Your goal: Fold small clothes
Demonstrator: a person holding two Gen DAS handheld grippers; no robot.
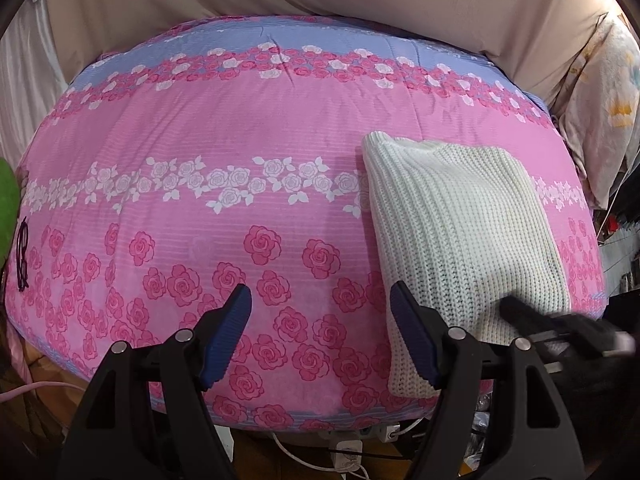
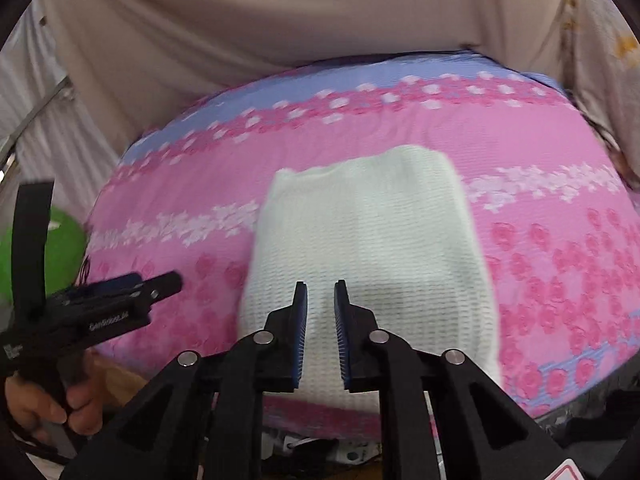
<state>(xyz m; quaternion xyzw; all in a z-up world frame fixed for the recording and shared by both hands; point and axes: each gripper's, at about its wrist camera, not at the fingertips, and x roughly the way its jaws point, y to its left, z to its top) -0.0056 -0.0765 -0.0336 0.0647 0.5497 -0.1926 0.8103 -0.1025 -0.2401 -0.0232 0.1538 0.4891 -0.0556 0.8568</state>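
On the pink rose-printed quilt (image 1: 208, 128) lies a white knit garment (image 1: 460, 216), folded into a thick rectangle with its ribbed edge running down the left side. It sits toward the right and near part of the quilt, its near corner reaching the quilt's front edge. In the left wrist view, the left gripper (image 1: 320, 336) has its jaws spread wide with nothing between them, above the quilt just left of the garment; the right blue pad (image 1: 412, 336) overlaps the garment's near left edge in the picture, though contact cannot be judged. In the right wrist view, the right gripper (image 2: 321, 332) is over the near end of the garment, its jaws parted by a narrow gap and holding nothing. A green object (image 2: 60, 252) sits at the left, beyond the quilt.
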